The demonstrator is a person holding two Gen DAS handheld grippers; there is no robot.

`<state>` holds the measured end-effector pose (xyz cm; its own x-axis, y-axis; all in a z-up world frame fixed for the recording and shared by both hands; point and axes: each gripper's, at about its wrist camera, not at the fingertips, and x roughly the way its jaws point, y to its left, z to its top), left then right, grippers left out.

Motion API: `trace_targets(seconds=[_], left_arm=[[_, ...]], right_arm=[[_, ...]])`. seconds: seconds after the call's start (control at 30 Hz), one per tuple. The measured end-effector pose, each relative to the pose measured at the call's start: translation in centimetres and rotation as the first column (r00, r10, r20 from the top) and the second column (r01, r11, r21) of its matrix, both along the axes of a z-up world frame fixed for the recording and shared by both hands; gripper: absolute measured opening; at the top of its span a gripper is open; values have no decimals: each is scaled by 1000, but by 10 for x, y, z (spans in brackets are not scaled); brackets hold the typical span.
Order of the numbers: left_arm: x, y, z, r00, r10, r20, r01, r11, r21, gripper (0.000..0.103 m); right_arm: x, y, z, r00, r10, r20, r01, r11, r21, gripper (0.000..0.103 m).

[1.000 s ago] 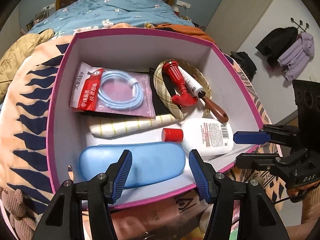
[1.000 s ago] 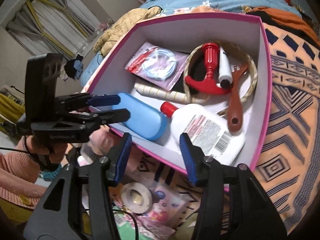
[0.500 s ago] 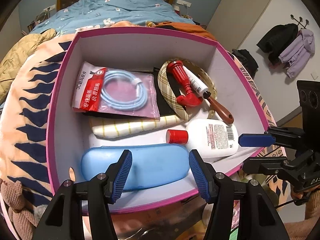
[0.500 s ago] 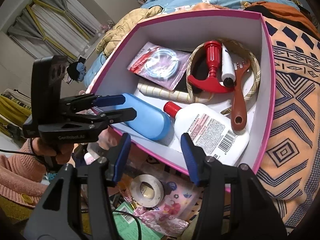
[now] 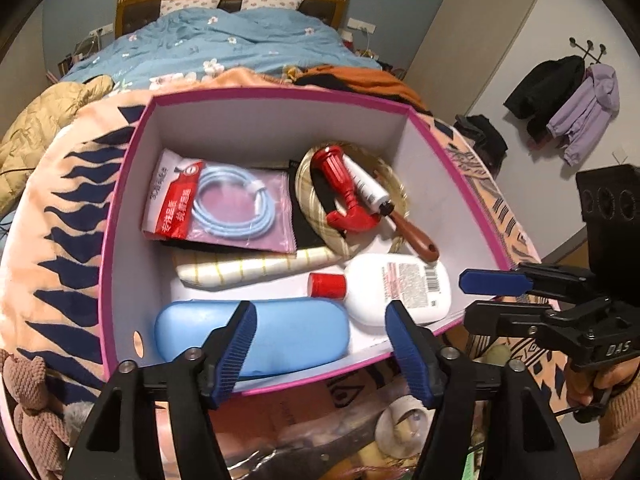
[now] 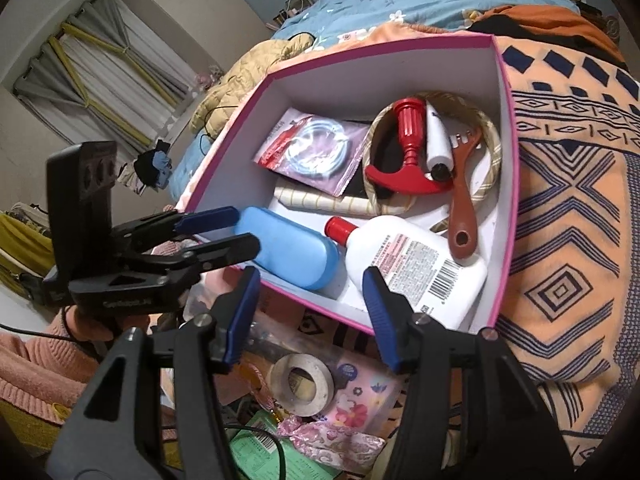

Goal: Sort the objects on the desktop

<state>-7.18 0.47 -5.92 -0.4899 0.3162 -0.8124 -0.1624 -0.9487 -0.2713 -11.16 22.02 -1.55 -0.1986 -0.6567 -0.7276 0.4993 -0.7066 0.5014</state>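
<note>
A pink-rimmed box (image 5: 280, 94) (image 6: 506, 184) holds a blue glasses case (image 5: 288, 336) (image 6: 288, 252), a white bottle with red cap (image 5: 396, 288) (image 6: 412, 268), a bagged blue cable (image 5: 224, 200) (image 6: 316, 152), a red tool (image 5: 344, 192) (image 6: 408, 160), a brown brush (image 5: 412, 232) (image 6: 462, 208) and a rolled striped cloth (image 5: 248, 268). My left gripper (image 5: 320, 344) (image 6: 220, 232) is open and empty, just above the box's near edge over the case. My right gripper (image 6: 308, 308) (image 5: 492, 296) is open and empty at the box's near right corner.
The box sits on an orange patterned blanket (image 6: 568, 200) at the foot of a bed (image 5: 224, 40). Below the box lie a tape roll (image 6: 302, 384), floral packets (image 6: 352, 404) and other clutter. Coats hang on the right wall (image 5: 568, 100).
Both grippers have drawn back and up a little from the box, so it looks smaller and more clutter shows below. Nothing in the box has moved.
</note>
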Motion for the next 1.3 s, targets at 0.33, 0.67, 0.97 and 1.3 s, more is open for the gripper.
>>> trace_targets(seconds=[0.33,0.67,0.97,1.3], left_arm=[[21,11,14,999,3,-47,-1,999,41,85],[43,22,16,999,1,-50,3,997,72,89],[58,26,7,999,-34,7,33,994,108,101],[69,16,-8,996,-9,88,2,997,79,102]], right_arm=[[12,24,7,998,-59,-21,58,998,-27,62],[30,48,19,994,-93,-58,90,995,-48,66],[55,69,18,982,-147,-115,141,988,-61,84],[71,73,7,989,-130,-64,126,990,-56,84]])
